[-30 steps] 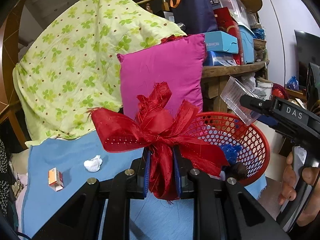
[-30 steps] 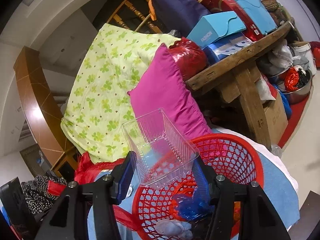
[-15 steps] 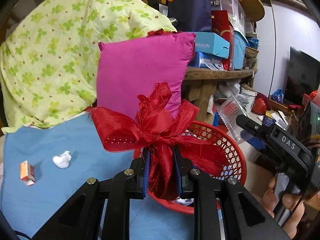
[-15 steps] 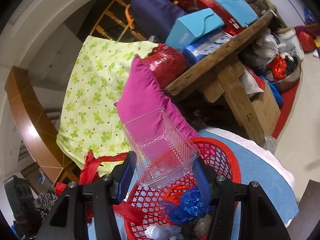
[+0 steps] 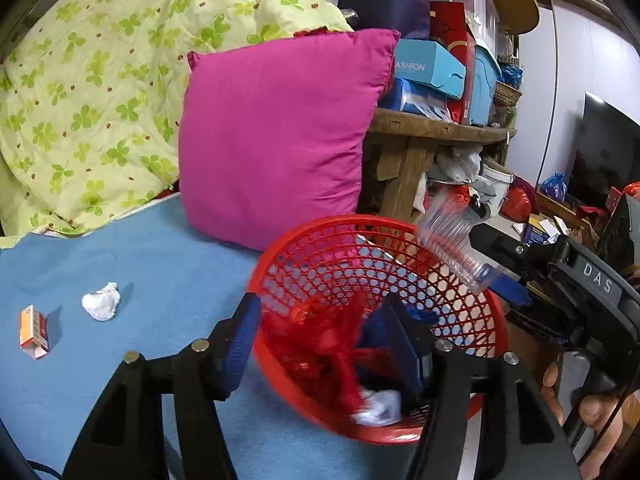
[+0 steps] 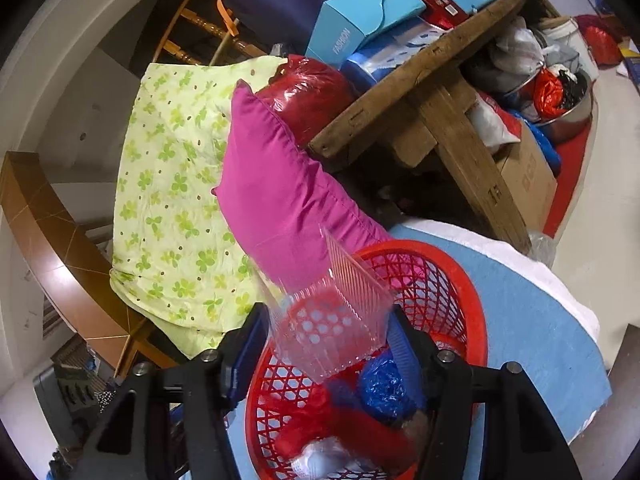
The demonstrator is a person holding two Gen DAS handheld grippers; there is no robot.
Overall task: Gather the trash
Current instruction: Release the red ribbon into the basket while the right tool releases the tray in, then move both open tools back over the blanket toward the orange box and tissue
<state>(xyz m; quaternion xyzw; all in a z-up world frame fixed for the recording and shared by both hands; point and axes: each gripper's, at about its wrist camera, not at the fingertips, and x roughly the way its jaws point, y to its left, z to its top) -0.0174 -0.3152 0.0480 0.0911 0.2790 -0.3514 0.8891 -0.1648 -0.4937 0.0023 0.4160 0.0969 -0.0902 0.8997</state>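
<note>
Left wrist: red ribbon point(image 5: 320, 356) and white wad point(image 5: 380, 408) inside red basket point(image 5: 472, 420).

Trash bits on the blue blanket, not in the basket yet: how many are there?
2. A crumpled white paper ball lies left of the red basket, and a small orange box lies further left, near the picture's edge. More may be hidden behind the tongs.

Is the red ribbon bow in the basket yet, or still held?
In: the red ribbon bow lies blurred inside the red mesh basket; the left claw has just opened, pads clear of it.
</note>
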